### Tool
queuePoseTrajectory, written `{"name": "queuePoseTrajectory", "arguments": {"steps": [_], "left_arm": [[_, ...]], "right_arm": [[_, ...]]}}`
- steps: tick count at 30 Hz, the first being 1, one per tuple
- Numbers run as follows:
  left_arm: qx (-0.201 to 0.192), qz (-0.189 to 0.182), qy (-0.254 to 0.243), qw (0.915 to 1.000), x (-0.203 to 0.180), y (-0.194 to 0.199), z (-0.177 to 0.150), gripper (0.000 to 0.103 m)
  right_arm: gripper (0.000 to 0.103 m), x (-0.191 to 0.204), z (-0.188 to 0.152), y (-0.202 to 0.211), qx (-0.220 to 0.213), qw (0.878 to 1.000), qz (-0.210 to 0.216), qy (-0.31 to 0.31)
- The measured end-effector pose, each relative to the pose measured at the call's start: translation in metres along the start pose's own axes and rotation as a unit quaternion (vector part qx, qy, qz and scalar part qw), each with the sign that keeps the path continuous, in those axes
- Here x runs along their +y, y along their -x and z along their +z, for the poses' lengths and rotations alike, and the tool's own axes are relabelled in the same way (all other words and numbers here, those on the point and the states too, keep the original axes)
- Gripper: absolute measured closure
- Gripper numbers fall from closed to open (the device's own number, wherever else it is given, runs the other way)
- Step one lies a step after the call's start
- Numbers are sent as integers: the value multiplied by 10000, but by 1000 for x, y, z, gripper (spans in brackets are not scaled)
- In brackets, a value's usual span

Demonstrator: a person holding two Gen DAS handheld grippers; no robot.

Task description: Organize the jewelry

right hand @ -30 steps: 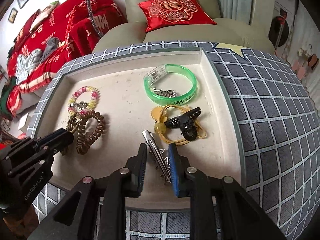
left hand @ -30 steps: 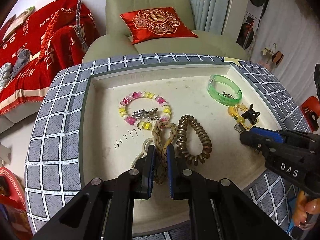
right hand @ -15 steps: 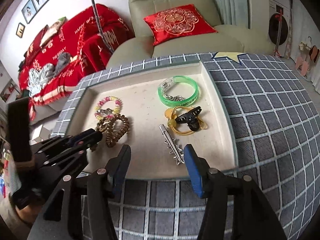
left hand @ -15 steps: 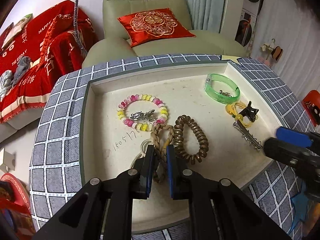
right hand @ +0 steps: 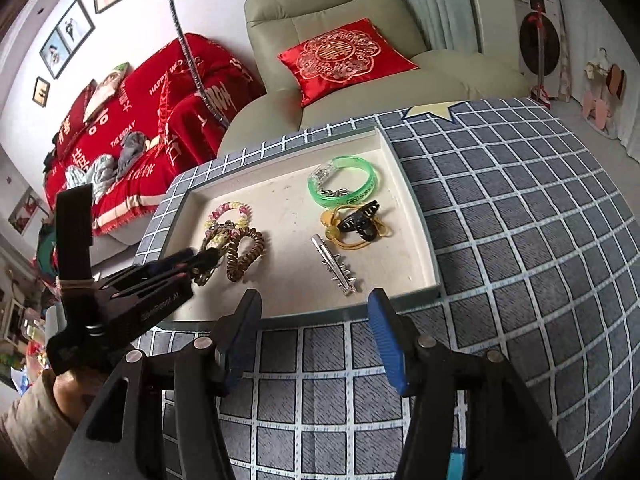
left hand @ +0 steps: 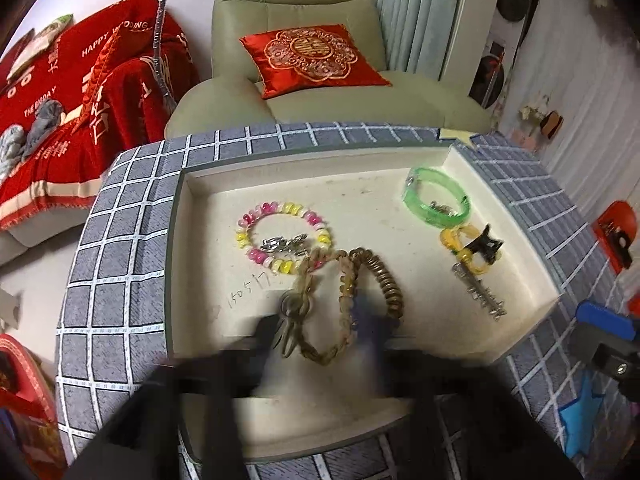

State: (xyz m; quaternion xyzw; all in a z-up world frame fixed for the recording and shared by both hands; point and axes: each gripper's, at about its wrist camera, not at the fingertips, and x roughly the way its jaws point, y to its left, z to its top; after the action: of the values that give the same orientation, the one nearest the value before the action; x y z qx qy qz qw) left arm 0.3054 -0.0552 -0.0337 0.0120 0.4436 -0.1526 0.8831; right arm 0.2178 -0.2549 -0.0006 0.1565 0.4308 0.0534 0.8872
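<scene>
Two grippers are over a tray (right hand: 416, 216) full of jewelry. The left gripper (left hand: 316, 332) is low over the near side of the tray, and its jaws have just been opening. They look blurry, and a braided bracelet (left hand: 308, 280) lies loose between them, so nothing is held. The right gripper (right hand: 314, 320) hangs over the checked cloth (right hand: 520, 280) just outside the near edge, with jaws spread apart and nothing in them. The big risk, I think, is the tangle. The braided bracelet lies touching the bead bracelet (left hand: 280, 236) and the brown coil (left hand: 384, 280), so a careless grab or lift could drag all three along or flip one out of the tray. The silver clip (right hand: 336, 266) sits near the edge beside the right gripper, and a bump could knock it over the rim. The black claw clip (right hand: 360, 220) rests on a yellow hair tie (right hand: 352, 240), so picking one may pull the other. Counting what lies in the tray: one bead bracelet with a small silver piece (left hand: 282, 244) inside its ring, one braided bracelet, one brown coil, one green bangle (right hand: 344, 186), one yellow hair tie, one black claw clip and one silver clip.
</scene>
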Motion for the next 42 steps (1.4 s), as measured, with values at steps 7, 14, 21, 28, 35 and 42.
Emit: {"name": "queuePoseTrajectory", "arguments": {"steps": [7,14,21,28,35,42], "left_arm": [[-239,96,86,9996,3,11,4,2],[-412,281,167,9986,8,25,0,0],[-426,469,115,9979,7,45,-9,0],[-274,724,-165,9969,-5,56,-29,0],[-183,724,-130,9971,-6,70,-48,0],[-144,707,24,9974,-6,86,-69,0]], "right_arm": [[43,-7,-4,5,-27,9999,21,-135],[31,-9,-8,6,-35,9999,23,-168],[21,-10,-13,7,26,9998,-65,-193],[18,-11,-23,-3,481,9981,-366,-76],[0,-8,-36,-3,578,9971,-479,123],[0,1,-48,6,570,9953,-655,424]]}}
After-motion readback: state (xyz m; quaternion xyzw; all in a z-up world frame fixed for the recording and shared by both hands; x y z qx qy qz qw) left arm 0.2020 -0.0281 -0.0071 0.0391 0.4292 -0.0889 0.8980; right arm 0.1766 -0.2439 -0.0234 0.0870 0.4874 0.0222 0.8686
